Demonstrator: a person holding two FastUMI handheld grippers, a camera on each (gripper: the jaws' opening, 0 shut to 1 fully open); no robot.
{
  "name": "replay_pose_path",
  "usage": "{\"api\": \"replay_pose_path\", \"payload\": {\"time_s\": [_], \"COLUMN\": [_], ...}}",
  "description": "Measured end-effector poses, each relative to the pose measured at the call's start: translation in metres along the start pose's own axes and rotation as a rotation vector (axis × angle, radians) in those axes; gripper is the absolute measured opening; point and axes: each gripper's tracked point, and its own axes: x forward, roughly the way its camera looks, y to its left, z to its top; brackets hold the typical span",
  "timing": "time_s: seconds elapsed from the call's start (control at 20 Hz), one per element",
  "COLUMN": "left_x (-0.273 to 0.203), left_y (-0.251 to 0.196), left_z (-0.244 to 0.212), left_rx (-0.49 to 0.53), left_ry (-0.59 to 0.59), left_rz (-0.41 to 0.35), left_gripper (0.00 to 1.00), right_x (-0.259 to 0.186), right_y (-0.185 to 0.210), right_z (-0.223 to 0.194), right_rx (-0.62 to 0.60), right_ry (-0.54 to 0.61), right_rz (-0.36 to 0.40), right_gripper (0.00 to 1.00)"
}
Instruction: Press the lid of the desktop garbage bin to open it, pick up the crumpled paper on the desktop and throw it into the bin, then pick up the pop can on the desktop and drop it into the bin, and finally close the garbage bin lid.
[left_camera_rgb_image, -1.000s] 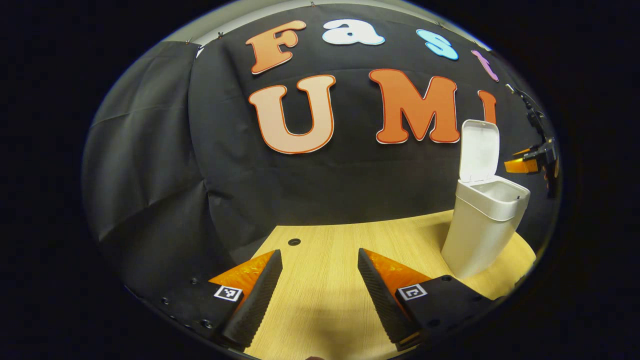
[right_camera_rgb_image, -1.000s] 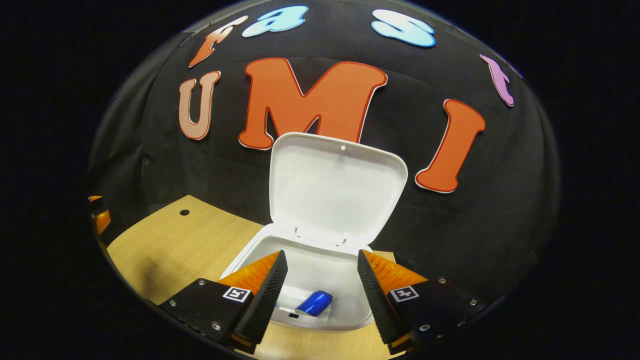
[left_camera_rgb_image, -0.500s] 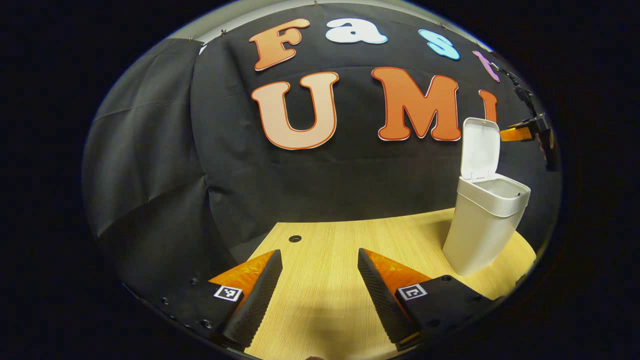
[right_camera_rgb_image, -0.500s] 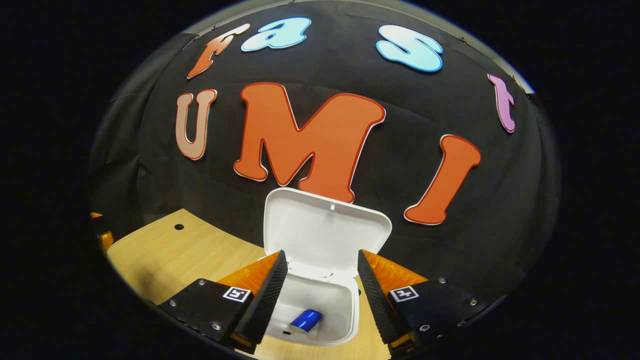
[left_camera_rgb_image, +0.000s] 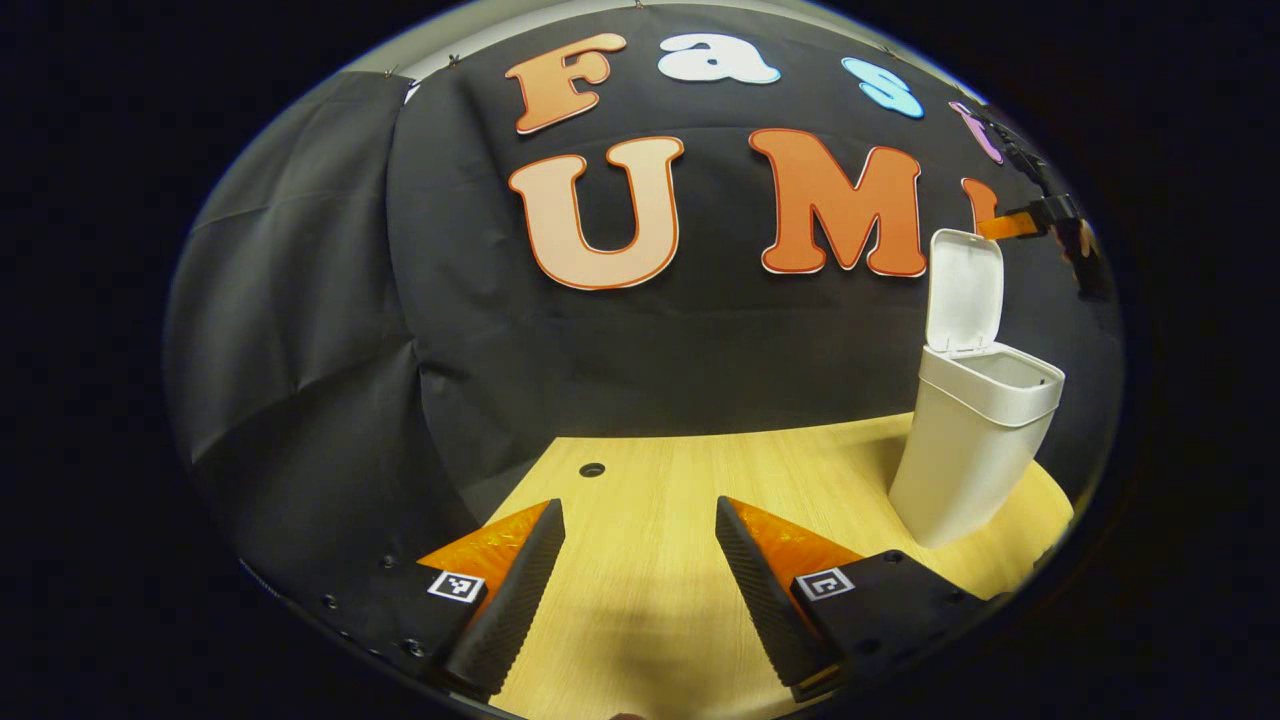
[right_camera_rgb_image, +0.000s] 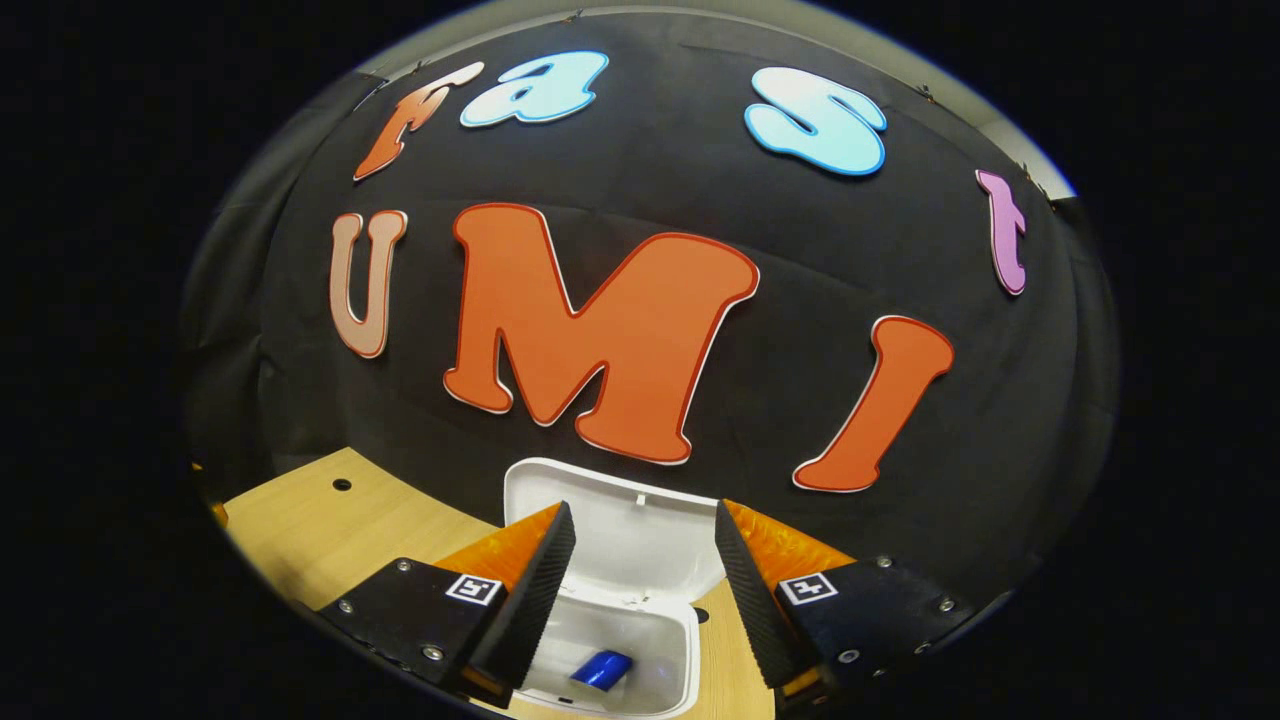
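Looking forward along the left tongs (left_camera_rgb_image: 640, 580) in the left gripper view: spread apart, pinching nothing, hanging low over bare wooden table (left_camera_rgb_image: 660, 490). No crumpled paper and no pop can lying on the stretch of table seen there. Farther right, standing on the table, a white garbage bin (left_camera_rgb_image: 960, 460) with its lid (left_camera_rgb_image: 962, 290) swung up and back, nearly upright. Beyond and above the lid, at the edge of that view, the right tongs (left_camera_rgb_image: 1010, 226) held high, close to the lid's top edge; whether touching it, hard to say. Switching to the right gripper view: right tongs (right_camera_rgb_image: 640, 590) likewise spread and empty, poised above the bin and looking down past its open mouth (right_camera_rgb_image: 640, 640). Inside, on the bin's floor, a blue pop can (right_camera_rgb_image: 602, 668) lying on its side. Crumpled paper not made out in the bin; possibly hidden under the fingers or against the pale inside. Behind, the raised lid (right_camera_rgb_image: 640, 530) against the black cloth wall. Judging from all this: opening step answered by the raised lid, can already resting where the task wants it, paper gone from the visible table and probably in the bin too. Remaining, by the look of it: pushing the lid down until shut, likely with the right tongs from above.
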Motion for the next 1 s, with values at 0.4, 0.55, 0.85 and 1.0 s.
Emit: {"api": "replay_pose_path", "payload": {"time_s": [0.4,0.55,0.85,1.0], "left_x": [-0.004,-0.005,-0.007,-0.007], "left_y": [-0.002,0.002,0.009,0.008], "left_z": [-0.008,-0.011,-0.014,-0.015], "left_rx": [0.002,-0.007,-0.023,-0.024], "left_ry": [0.020,0.026,0.036,0.040], "left_rz": [0.008,0.021,0.041,0.037], "left_gripper": [0.97,0.97,0.97,0.97], "right_x": [0.031,0.045,0.061,0.055], "right_y": [-0.009,-0.012,-0.003,-0.001], "right_z": [0.024,0.027,0.015,0.010], "right_rx": [0.029,0.021,0.061,0.077], "right_ry": [-0.040,-0.038,0.014,0.031], "right_rz": [-0.048,-0.061,-0.046,-0.036], "right_gripper": [0.85,0.85,0.86,0.86]}}
